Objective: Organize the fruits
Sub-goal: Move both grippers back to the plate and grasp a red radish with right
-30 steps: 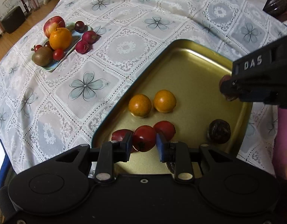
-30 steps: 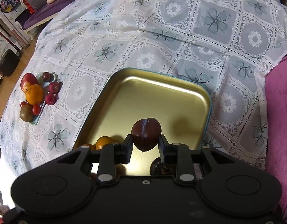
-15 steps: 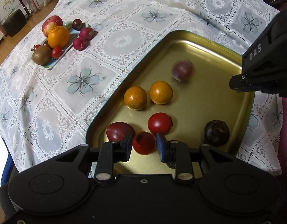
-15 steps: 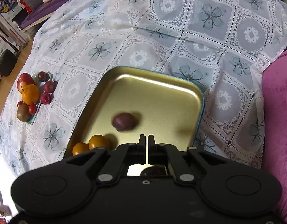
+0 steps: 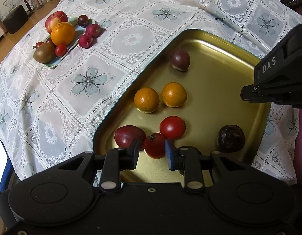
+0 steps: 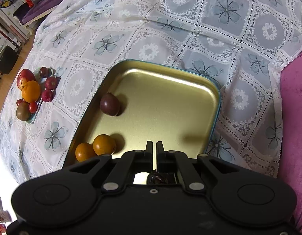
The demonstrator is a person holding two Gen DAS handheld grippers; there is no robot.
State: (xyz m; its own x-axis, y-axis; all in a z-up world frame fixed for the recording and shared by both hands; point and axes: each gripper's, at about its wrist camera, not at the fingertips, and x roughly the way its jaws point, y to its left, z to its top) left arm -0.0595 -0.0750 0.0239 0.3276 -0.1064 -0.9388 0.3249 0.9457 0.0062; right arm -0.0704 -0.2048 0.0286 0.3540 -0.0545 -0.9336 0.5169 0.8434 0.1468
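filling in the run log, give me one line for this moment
left tongs: open over red tomato | right tongs: shut, empty | round purple passion fruit: in gold metal tray, near left wall

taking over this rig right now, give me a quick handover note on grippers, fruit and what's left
Left gripper: open, empty, low over the gold tray, a red tomato between its fingers.
Right gripper: shut, empty, above the tray.
In the tray: purple passion fruit by the left wall, two oranges, two tomatoes, a red fruit, a dark wrinkled fruit.
Left: the small plate holds apple, orange, kiwi and small red fruits; two lie beside it on the cloth.
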